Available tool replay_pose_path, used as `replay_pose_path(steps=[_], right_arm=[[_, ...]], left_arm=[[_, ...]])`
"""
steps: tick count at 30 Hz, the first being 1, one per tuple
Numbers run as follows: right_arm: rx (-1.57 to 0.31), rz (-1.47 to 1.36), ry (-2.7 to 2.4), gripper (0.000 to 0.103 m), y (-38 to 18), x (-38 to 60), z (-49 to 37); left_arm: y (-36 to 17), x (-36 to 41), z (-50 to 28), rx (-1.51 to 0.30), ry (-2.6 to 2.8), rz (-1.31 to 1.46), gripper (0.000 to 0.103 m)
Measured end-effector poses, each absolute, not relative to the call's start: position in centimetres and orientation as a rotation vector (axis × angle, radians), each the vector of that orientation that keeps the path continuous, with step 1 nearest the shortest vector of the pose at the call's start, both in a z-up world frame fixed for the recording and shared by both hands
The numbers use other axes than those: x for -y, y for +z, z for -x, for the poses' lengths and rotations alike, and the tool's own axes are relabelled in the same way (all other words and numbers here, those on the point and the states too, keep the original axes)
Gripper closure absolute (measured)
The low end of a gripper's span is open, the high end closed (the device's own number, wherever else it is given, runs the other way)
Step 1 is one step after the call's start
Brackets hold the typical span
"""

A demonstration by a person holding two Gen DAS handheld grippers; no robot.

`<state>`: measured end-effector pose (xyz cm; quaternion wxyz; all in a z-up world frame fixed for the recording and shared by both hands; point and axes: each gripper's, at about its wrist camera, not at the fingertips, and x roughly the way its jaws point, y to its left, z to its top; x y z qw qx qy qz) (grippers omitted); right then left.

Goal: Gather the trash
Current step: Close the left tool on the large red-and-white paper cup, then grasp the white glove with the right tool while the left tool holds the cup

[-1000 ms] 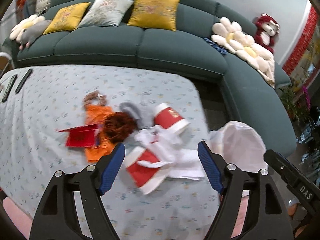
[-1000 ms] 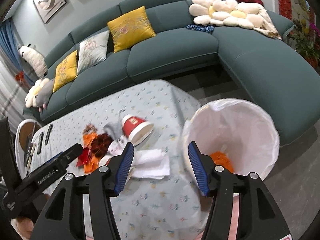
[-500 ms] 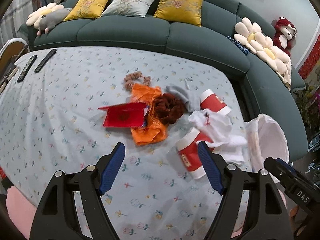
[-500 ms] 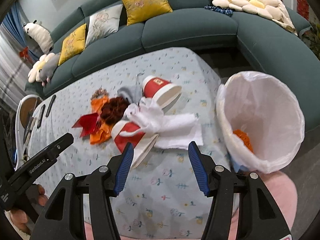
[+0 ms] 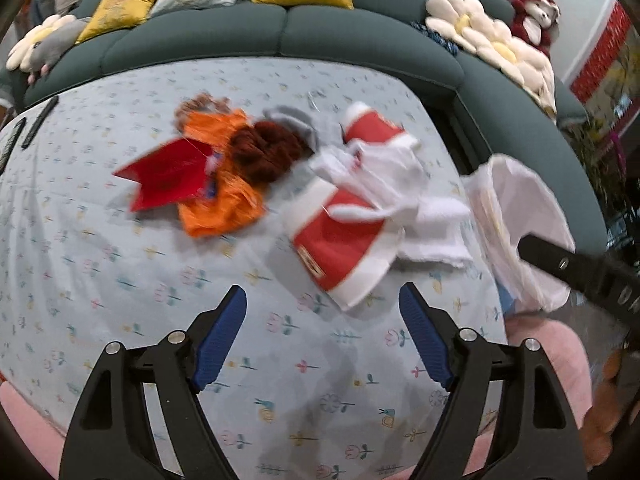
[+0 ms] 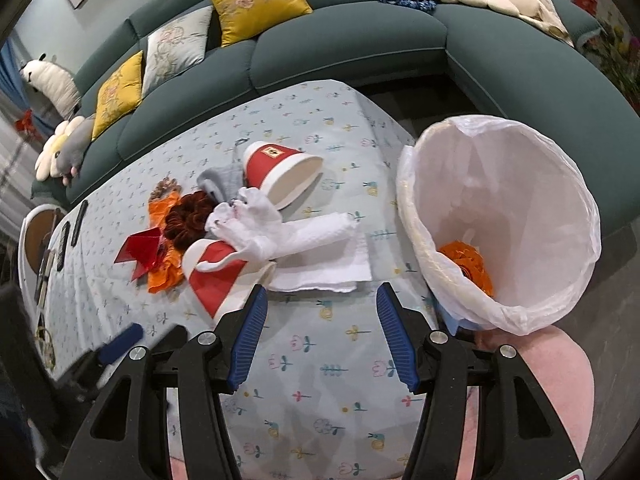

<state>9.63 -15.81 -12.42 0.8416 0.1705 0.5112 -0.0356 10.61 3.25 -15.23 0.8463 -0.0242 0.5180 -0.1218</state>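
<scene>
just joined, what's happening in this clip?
A person is clearing litter off a floral tablecloth with two handheld grippers. Both the left gripper and the right gripper are open and empty, hovering short of the pile. Nearest is a red-and-white paper cup on its side, with crumpled white tissue draped over it. The white-lined bin at the table's right edge holds one orange scrap.
</scene>
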Motion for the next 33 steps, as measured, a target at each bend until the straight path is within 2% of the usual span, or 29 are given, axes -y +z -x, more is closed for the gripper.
replay_pose_path(steps=[8, 12, 17, 21, 22, 25, 33], right_arm=[[-1.111, -0.387, -0.088, 0.047, -13.9, 16.8, -9.8], [-1.122, -0.393, -0.09, 0.047, -14.4, 16.9, -9.9], [-1.131, -0.392, -0.086, 0.047, -14.8, 16.8, -10.4], [-1.137, -0.385, -0.077, 0.047, -15.1, 16.3, -11.0], [-1.139, -0.383, -0.073, 0.047, -15.2, 16.1, -11.1], [-1.141, -0.373, -0.057, 0.047, -15.3, 15.4, -11.8], [-1.13, -0.351, -0.014, 0.047, -15.0, 13.2, -14.5]], left_arm=[[-18.0, -0.6, -10.9, -1.068, -0.266, -0.065, 0.029], [-19.2, 0.0, -11.6, -1.071, -0.268, -0.086, 0.038], [-20.1, -0.2, -12.2, -1.094, -0.266, -0.067, 0.059], [-20.1, -1.1, -12.4, -1.096, -0.273, -0.035, 0.09], [-20.0, -1.4, -12.5, -1.096, -0.264, -0.028, 0.093], [-19.6, -2.5, -12.5, -1.089, -0.249, 0.006, 0.097], [-17.4, -5.5, -12.9, -1.059, -0.199, 0.08, 0.098]])
